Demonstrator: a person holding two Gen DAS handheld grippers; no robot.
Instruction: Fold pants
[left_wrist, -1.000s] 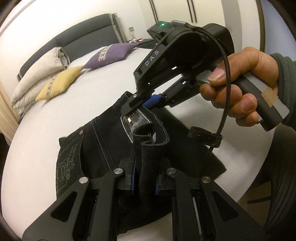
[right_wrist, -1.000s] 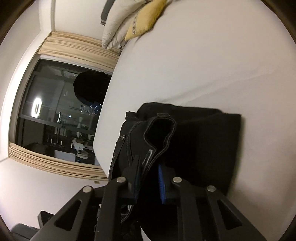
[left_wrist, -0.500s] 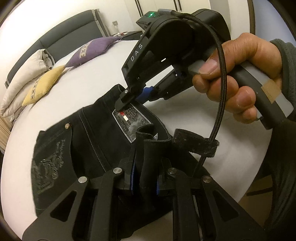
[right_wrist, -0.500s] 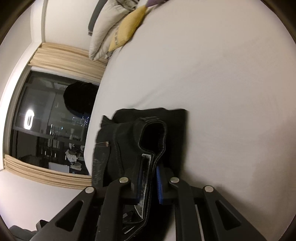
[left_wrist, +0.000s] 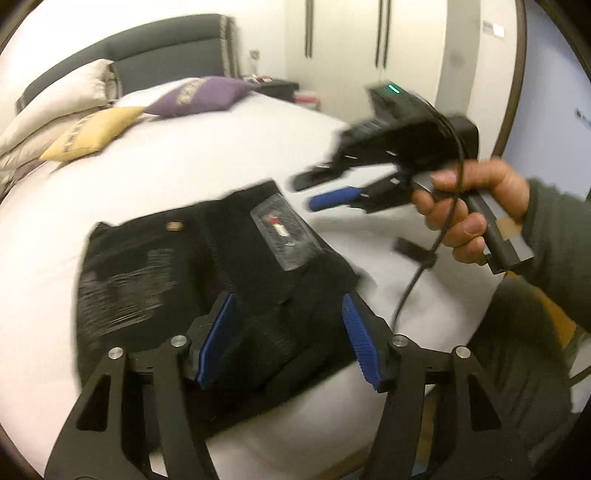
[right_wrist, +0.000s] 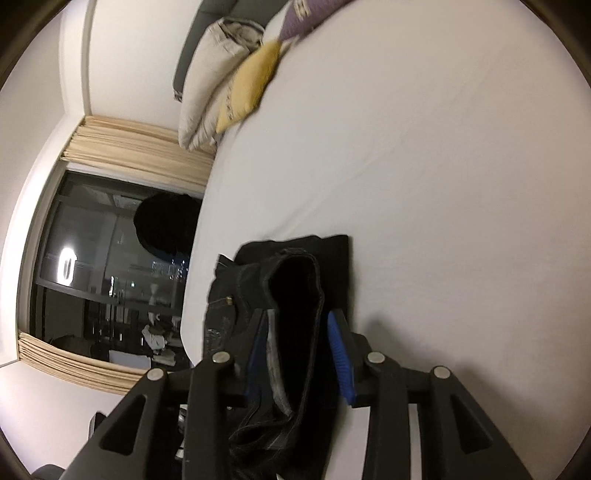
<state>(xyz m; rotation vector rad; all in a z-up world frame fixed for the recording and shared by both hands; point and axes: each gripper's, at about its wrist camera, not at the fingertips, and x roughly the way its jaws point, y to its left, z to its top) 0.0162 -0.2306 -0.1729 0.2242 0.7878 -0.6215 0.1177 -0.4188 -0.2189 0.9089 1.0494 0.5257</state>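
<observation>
The black pants (left_wrist: 192, 280) lie folded in a compact stack on the white bed (left_wrist: 207, 147), waistband label up. My left gripper (left_wrist: 286, 334) is open, its blue pads on either side of the near waistband edge. My right gripper (left_wrist: 314, 192) shows in the left wrist view, open, lifted off to the right of the pants. In the right wrist view the right gripper (right_wrist: 301, 350) is open, with the waistband (right_wrist: 295, 295) loose between its jaws.
Yellow (left_wrist: 92, 134) and purple (left_wrist: 201, 96) cushions and white pillows (left_wrist: 51, 107) lie at the headboard. A dark window (right_wrist: 110, 288) with curtains stands beside the bed. A wardrobe (left_wrist: 347, 44) and a nightstand (left_wrist: 277, 86) are behind.
Both grippers have opened and let go of the waistband. The pants have dropped flat onto the bed. The right gripper has pulled back to the right.
</observation>
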